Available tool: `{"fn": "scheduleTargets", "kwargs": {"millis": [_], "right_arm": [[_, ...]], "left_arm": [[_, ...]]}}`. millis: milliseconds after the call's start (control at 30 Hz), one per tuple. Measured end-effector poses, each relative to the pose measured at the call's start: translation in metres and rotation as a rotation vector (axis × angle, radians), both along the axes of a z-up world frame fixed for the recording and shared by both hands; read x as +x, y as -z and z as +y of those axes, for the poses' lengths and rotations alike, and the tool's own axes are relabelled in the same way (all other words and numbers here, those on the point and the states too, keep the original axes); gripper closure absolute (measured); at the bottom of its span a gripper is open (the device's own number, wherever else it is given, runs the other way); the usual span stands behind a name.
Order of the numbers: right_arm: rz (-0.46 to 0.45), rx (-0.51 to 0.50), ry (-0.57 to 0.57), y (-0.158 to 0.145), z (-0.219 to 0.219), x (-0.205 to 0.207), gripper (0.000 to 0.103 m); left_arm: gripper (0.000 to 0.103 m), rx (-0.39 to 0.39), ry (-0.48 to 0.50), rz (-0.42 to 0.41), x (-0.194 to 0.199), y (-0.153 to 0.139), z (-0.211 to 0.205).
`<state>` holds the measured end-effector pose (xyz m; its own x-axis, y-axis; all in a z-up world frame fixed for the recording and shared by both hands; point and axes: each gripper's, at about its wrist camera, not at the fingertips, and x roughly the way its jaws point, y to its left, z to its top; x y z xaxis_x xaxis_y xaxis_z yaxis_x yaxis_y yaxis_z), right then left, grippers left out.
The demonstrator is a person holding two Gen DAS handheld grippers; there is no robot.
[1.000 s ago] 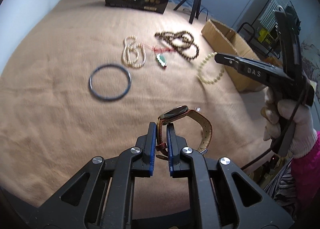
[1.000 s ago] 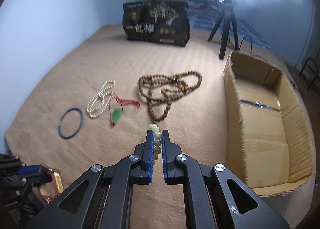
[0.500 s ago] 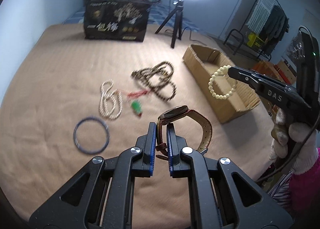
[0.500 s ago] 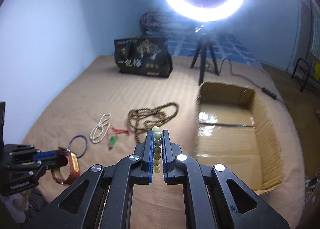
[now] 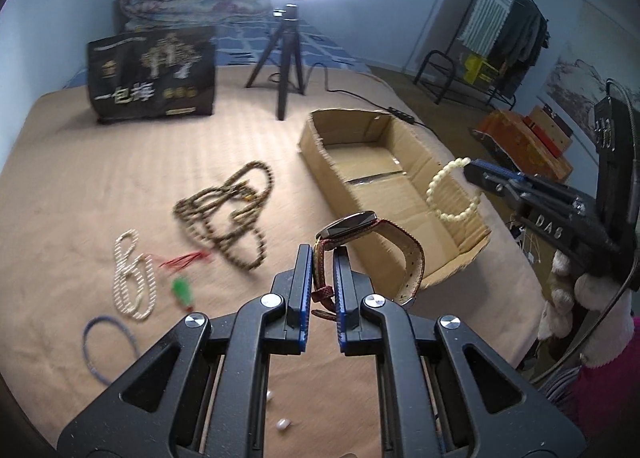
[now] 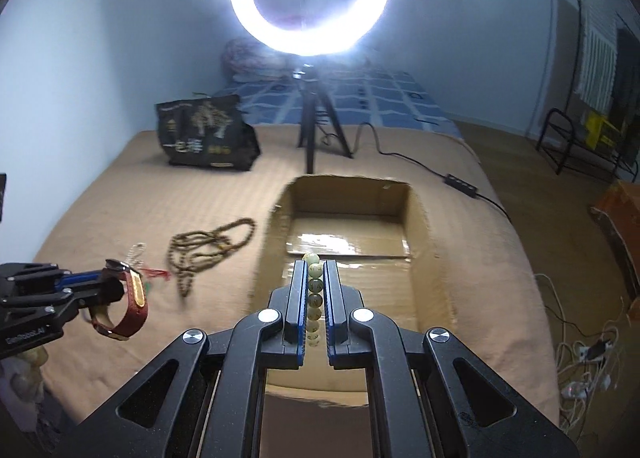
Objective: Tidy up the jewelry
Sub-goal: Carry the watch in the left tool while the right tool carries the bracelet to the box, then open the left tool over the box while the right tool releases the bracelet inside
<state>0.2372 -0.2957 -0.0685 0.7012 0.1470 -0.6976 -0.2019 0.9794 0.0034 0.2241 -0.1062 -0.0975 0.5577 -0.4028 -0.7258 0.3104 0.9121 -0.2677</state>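
My left gripper (image 5: 323, 254) is shut on the strap of a brown-strapped wristwatch (image 5: 410, 258), held in the air near the front left corner of an open cardboard box (image 5: 320, 153). My right gripper (image 6: 314, 266) is shut on a pale green bead bracelet (image 6: 315, 286), hanging over the box (image 6: 420, 217). From the left wrist view that bracelet (image 5: 452, 213) dangles from the right gripper (image 5: 468, 169) above the box's near end. On the tan blanket lie a brown bead necklace (image 5: 228, 213), a white pearl strand (image 5: 132, 278), a green pendant on red cord (image 5: 182, 290) and a blue bangle (image 5: 106, 346).
A black printed bag (image 5: 154, 75) and a ring light on a tripod (image 5: 286, 69) stand at the back of the bed. A power cable (image 6: 460, 181) runs off the right side. Two small white beads (image 5: 280, 422) lie near the front edge. A gloved hand (image 5: 568, 298) holds the right gripper.
Both grippers have risen and swung right toward the cardboard box, carrying the watch and the bracelet. The bracelet now hangs over the box instead of over the blanket.
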Motion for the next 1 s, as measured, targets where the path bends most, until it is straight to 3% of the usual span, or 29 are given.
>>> {"fn": "scheduleTargets", "kwargs": {"millis": [333, 633, 700, 800, 867, 1000], "right_arm": [[0.039, 0.041, 0.083, 0.012, -0.030, 0.023, 0.097], [0.070, 0.057, 0.121, 0.021, -0.042, 0.037, 0.097], [0.077, 0.050, 0.135, 0.023, -0.043, 0.039, 0.097], [0.083, 0.051, 0.154, 0.025, -0.046, 0.041, 0.085], [0.074, 0.059, 0.170, 0.023, -0.047, 0.040, 0.065], [0.064, 0.066, 0.172, 0.019, -0.048, 0.039, 0.064]], "left_arm": [[0.095, -0.021, 0.081, 0.023, 0.025, 0.011, -0.059], [0.095, -0.041, 0.115, 0.043, 0.034, 0.021, -0.083], [0.087, -0.037, 0.119, 0.044, 0.035, 0.023, -0.086], [0.071, -0.045, 0.128, 0.046, 0.036, 0.024, -0.087], [0.071, -0.037, 0.125, 0.042, 0.035, 0.023, -0.086], [0.071, -0.029, 0.116, 0.029, 0.034, 0.020, -0.081]]}}
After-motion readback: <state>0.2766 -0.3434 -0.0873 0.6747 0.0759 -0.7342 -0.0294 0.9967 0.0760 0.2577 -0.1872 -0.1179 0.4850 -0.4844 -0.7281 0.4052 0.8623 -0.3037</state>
